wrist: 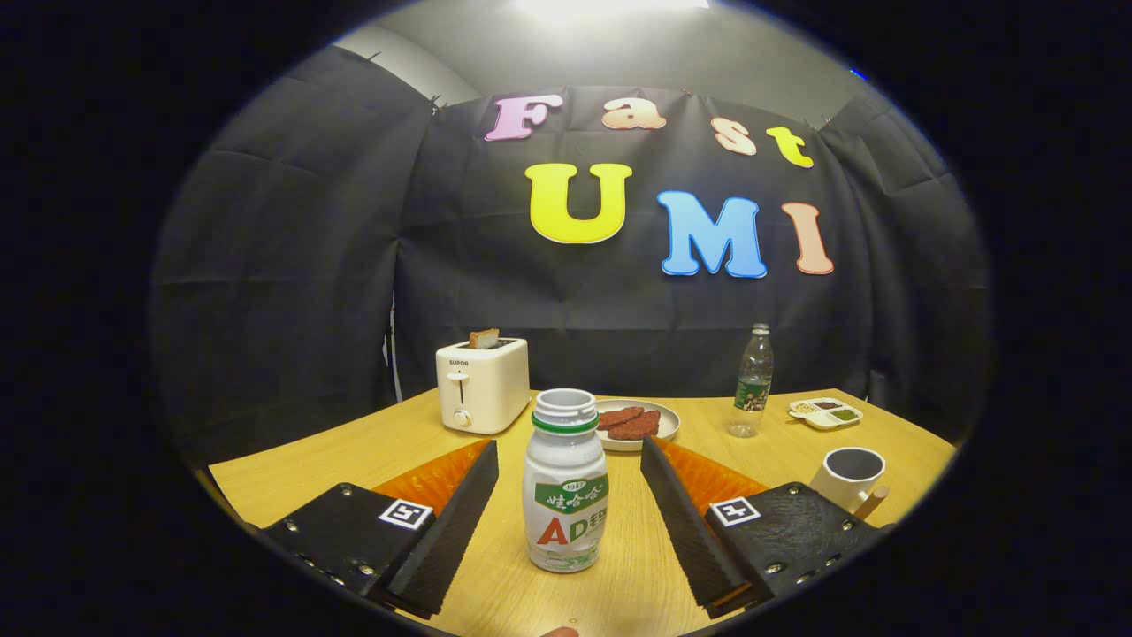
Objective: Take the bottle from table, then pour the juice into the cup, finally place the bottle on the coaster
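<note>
The gripper (566, 495) is spread wide, its two fingers (451, 522) flanking the uncapped white juice bottle (565, 482) without touching it (a clear gap shows on each side). The bottle stands upright on the wooden table (309, 469), between the fingers and toward the near edge. To the right, just past the right finger, sits a white mug (851, 475) with a wooden handle. Farther back, behind the bottle, is a plate (638, 423) of reddish-brown meat slices. A white toaster (483, 384) with a slice of toast sticking out stands toward the far left corner. Near the far edge on the right are a clear plastic water bottle (753, 380) and a small divided condiment dish (825, 412).
</note>
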`<state>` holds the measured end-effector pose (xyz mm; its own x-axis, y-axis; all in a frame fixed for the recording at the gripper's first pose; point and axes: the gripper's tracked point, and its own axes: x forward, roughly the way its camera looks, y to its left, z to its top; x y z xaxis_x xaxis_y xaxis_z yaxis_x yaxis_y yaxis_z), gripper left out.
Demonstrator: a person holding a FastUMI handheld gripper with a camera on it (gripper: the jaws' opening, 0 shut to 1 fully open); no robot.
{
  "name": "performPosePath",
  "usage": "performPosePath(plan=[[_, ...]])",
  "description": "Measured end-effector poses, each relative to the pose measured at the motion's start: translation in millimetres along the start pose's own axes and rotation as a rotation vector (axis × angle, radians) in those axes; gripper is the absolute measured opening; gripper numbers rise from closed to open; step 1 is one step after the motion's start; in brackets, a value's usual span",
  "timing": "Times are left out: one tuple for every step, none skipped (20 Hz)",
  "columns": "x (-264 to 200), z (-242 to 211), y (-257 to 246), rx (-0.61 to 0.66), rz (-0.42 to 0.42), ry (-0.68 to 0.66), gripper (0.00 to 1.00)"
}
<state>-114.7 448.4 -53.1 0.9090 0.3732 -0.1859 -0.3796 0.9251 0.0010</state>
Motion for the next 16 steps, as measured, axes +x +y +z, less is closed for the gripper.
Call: performPosePath(plan=[[7, -7, 1, -0.003, 0.000, 0.013, 0.98], [12, -12, 1, -0.003, -0.001, 0.026, 0.99], [19, -20, 1, 0.001, 0.002, 0.040, 0.98], [24, -26, 2, 0.006, 0.006, 0.050, 0.97], [30, -32, 2, 0.013, 0.006, 0.060, 0.97], [34, -36, 2, 0.019, 0.011, 0.072, 0.97], [38, -43, 2, 0.023, 0.012, 0.084, 0.96], [40, -47, 2, 0.029, 0.017, 0.097, 0.96], [43, -53, 5, 0.039, 0.028, 0.108, 0.92], [46, -57, 6, 0.047, 0.033, 0.114, 0.87], [43, -56, 6, 0.058, 0.041, 0.114, 0.75], [47, -58, 7, 0.067, 0.046, 0.108, 0.74], [48, -56, 6, 0.070, 0.048, 0.105, 0.72], [49, -57, 6, 0.076, 0.050, 0.102, 0.72], [51, -57, 4, 0.083, 0.046, 0.100, 0.71], [49, -56, 4, 0.093, 0.045, 0.097, 0.69]])
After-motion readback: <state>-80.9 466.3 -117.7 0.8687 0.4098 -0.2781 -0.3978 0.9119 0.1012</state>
